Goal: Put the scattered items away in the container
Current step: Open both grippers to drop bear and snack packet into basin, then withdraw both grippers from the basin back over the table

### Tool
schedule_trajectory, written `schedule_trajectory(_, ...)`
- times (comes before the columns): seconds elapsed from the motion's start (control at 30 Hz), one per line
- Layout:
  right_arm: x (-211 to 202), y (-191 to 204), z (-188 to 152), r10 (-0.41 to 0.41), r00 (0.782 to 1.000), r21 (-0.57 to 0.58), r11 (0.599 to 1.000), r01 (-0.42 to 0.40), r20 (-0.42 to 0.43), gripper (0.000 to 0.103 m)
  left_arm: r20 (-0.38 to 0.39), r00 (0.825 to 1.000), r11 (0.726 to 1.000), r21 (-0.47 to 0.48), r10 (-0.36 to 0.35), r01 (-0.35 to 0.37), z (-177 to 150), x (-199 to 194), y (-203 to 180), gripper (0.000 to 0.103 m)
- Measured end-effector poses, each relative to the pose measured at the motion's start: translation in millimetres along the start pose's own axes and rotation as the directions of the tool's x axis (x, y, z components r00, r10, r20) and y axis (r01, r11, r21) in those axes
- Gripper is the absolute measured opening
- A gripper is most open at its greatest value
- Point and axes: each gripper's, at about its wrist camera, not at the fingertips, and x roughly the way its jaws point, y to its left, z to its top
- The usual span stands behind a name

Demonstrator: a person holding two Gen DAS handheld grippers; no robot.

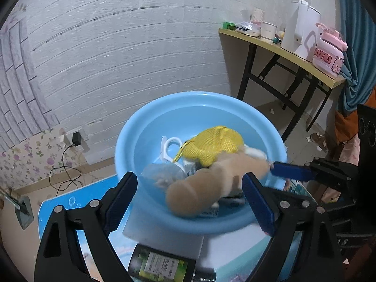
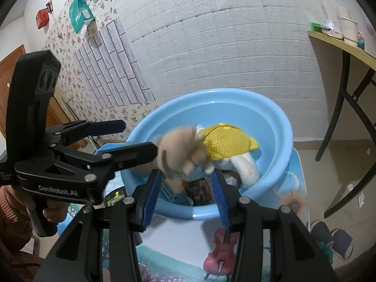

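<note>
The plush toy (image 1: 211,181) lies in the blue basin (image 1: 131,127), low in the middle of the left wrist view, its tan body smeared by motion so its outline is hard to make out; the yellow mesh garment on it reads clearly. Under it, a white plastic hanger (image 1: 170,145), a clear bag (image 1: 162,176) and some dark packets are half hidden and cannot be named with certainty. The left claw (image 1: 189,202) stands spread wide at the basin's near rim, gripping nothing. A dark bottle (image 1: 162,266) with a green label is cut off by the bottom edge, lying on the counter (image 1: 58,202) between the fingers. Only the right wrist view shows the toy's white legs draped toward the basin's right rim, and a violin print on the counter. There the right claw (image 2: 186,196) is also released, its blue pads (image 2: 150,199) flanking the blurred toy without clearly touching it.
</note>
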Motion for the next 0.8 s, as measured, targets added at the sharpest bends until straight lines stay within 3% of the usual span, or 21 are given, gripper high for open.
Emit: schedule_trajectory(0.8,-3.7,51.2,-20.0,-0.010,1.000,-0.020,1.000,0.009,-0.020,0.044,0.038,0.992,0.981,-0.160,0.117,-0.109,-83.1,-65.5,77.8,0.091)
